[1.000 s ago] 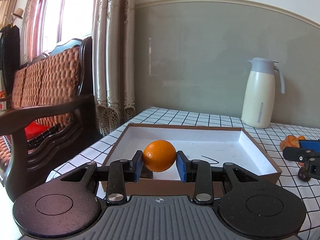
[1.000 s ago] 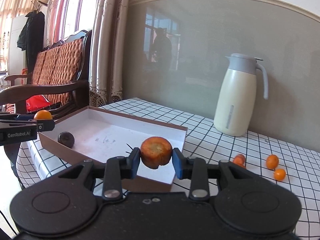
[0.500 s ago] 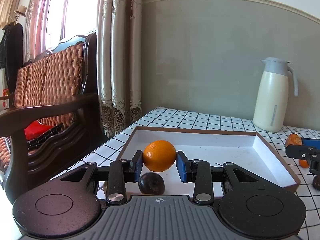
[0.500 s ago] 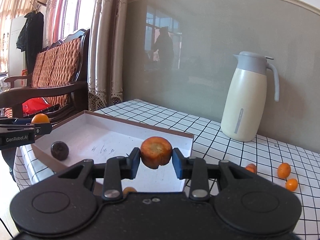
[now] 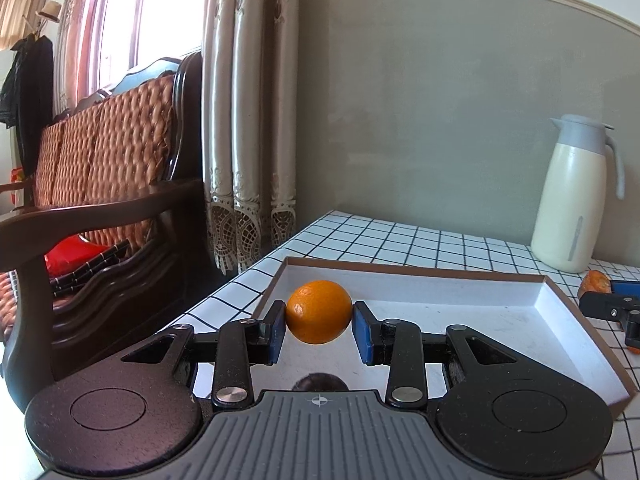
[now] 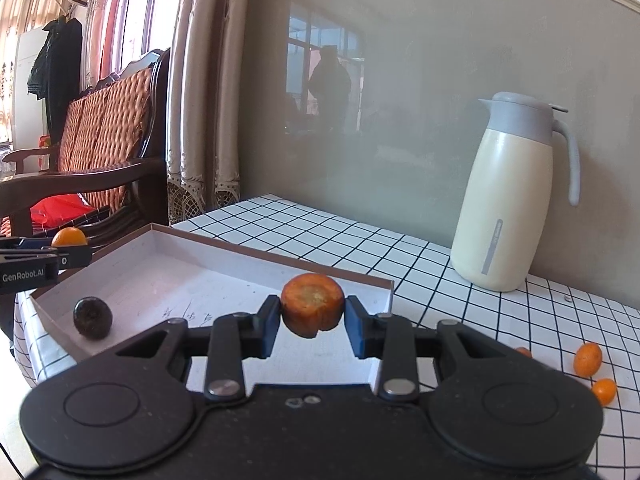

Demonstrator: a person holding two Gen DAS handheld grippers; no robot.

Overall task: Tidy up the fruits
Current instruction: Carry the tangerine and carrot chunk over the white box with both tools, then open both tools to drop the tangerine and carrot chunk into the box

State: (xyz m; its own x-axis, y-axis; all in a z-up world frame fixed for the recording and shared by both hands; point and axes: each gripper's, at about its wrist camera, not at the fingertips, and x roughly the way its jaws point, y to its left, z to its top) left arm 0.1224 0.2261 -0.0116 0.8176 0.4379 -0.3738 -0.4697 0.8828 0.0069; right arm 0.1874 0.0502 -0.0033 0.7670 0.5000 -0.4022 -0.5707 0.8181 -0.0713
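Note:
My left gripper is shut on a smooth orange, held above the near left corner of a shallow brown box with a white inside. My right gripper is shut on a rough orange stub of fruit, held over the box's near right side. A dark round fruit lies inside the box at its left end; in the left wrist view it peeks out just under my gripper. The left gripper with its orange shows at the right wrist view's left edge.
A cream thermos jug with a grey lid stands at the back of the checked tablecloth. Small orange fruits lie on the cloth to the right. A wooden sofa and curtains flank the table's left side.
Both grippers have moved forward over the box with their fruit still held. The dark fruit has slid down towards the bottom of the left wrist view.

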